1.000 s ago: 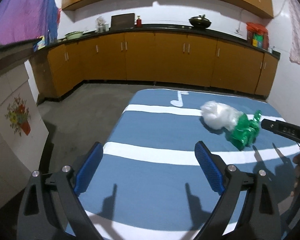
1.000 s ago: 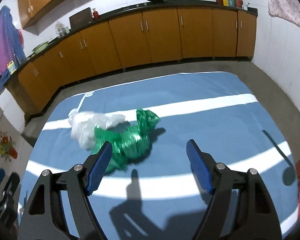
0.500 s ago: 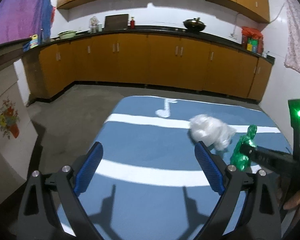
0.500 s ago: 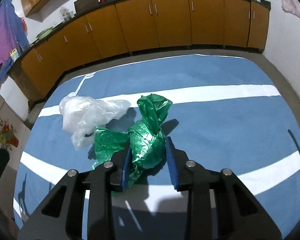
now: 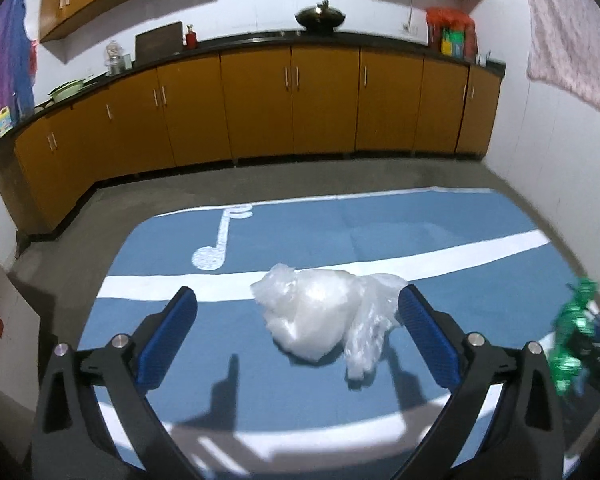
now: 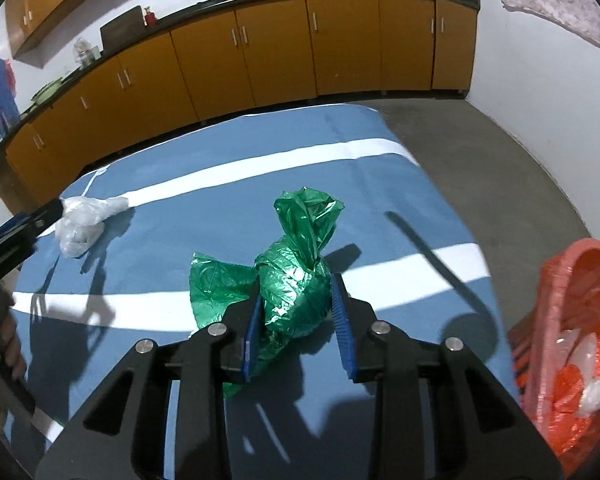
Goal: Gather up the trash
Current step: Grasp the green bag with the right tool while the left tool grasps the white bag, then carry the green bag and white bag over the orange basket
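My right gripper [image 6: 298, 312] is shut on a crumpled green plastic bag [image 6: 296, 276] and holds it above the blue mat [image 6: 380, 208]. The green bag also shows at the right edge of the left wrist view [image 5: 572, 340]. A crumpled white plastic bag [image 5: 324, 312] lies on the mat between the open fingers of my left gripper [image 5: 296, 320]. The white bag shows at the far left of the right wrist view [image 6: 84, 220].
A red basket [image 6: 556, 300] with red and white plastic trash stands at the right beside the mat. Orange cabinets [image 5: 292, 104] line the far wall. Grey floor [image 6: 500, 160] surrounds the mat. A white wall [image 5: 560, 160] is on the right.
My right gripper closed on the green bag and lifted it to the right, toward the red basket. My left gripper moved right and forward until its open fingers flank the white bag.
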Motion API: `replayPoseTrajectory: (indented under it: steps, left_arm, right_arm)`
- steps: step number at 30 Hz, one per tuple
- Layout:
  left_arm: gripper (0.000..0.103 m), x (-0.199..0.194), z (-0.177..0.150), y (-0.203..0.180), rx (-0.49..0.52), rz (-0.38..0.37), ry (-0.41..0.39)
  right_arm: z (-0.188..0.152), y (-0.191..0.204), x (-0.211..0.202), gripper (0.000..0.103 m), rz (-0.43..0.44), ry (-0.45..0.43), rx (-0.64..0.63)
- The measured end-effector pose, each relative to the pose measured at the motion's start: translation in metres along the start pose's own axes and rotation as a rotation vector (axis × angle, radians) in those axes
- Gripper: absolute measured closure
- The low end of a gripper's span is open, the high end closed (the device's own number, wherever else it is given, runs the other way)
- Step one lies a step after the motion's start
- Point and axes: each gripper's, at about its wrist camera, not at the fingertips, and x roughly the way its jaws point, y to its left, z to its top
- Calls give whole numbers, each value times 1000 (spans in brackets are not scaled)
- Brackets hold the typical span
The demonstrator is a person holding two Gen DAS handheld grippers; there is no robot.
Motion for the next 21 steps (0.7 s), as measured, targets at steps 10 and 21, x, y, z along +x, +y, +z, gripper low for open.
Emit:
replayPoseTrajectory:
  steps: [10,21]
  left_arm:
    - [43,51,7,-11,61,-89,135]
    - [66,6,-4,-35,88,-101,61]
  right_arm:
    - [-2,-3,-1,70,35,11,7]
    - [-4,-13,-36,70,30,-43,26]
